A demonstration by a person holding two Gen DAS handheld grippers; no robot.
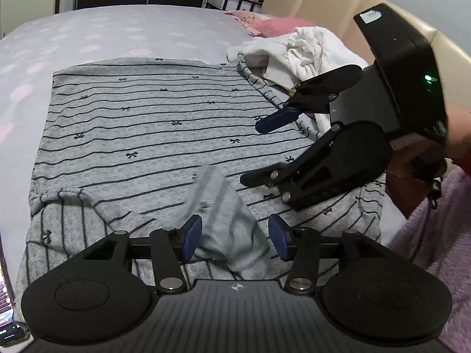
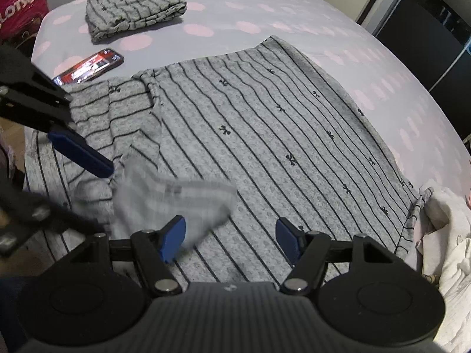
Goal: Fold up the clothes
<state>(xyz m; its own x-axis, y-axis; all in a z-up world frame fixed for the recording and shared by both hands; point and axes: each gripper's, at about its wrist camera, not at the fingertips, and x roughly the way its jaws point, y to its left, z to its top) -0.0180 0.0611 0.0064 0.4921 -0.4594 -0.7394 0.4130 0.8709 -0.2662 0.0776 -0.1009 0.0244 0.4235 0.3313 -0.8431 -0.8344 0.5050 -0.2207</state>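
Observation:
A grey top [image 1: 147, 117] with thin dark stripes and small bows lies spread flat on the bed; it also fills the right wrist view [image 2: 265, 117]. A loose flap of its fabric [image 1: 223, 206], blurred, stands up between the pads of my left gripper [image 1: 235, 236], which are parted and not pressing on it. From the right wrist view the same flap [image 2: 176, 197] shows beside the left gripper [image 2: 105, 197]. My right gripper [image 2: 232, 235] hovers open over the top with nothing between its fingers; in the left wrist view this right gripper [image 1: 251, 153] is at the right.
A folded grey striped garment [image 2: 135, 8] and a lit phone [image 2: 91, 66] lie on the dotted bed sheet [image 2: 265, 6]. A pile of white clothes [image 1: 300, 50] and a pink pillow [image 1: 273, 25] sit by the beige headboard. A purple fleece sleeve [image 1: 435, 235] is at the right.

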